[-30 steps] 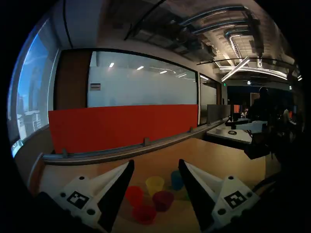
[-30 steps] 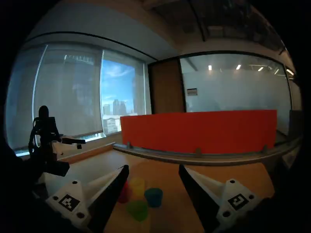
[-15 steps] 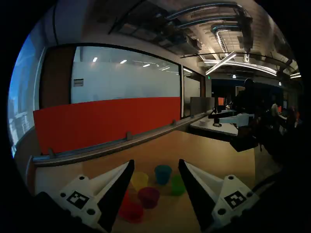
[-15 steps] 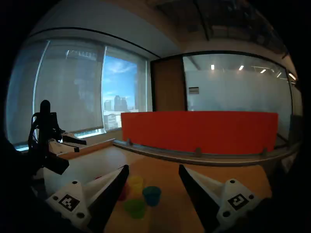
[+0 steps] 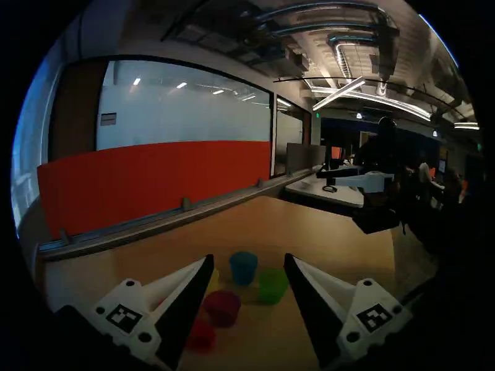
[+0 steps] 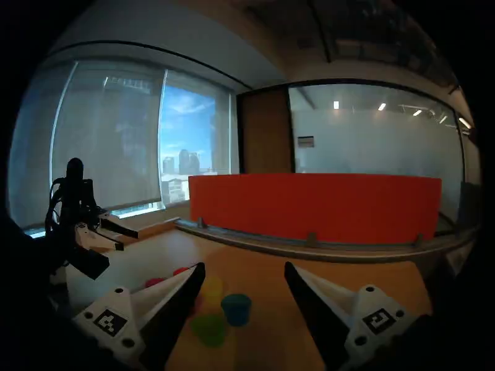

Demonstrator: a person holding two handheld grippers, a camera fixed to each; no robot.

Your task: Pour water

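Left claw: fingers spread wide apart with nothing between them; held above the desk and aimed at a cluster of cups.
Right claw: likewise spread and empty, facing the same cluster from another side.
Task items: in the left gripper view the blue cup and green cup stand side by side just beyond the fingertips. The maroon cup is nearer and the red cup nearest. A yellow cup is partly hidden behind a finger. All are upright and closely grouped on the desk.
Water: none discernible; the cups' contents cannot be told.
Step in hand: judged to be the approach. No cup is grasped and pouring has not begun.
Next move: one claw must descend around a single cup with a finger on either side of its wall, then clamp it level. The tight grouping risks nudging its neighbours.
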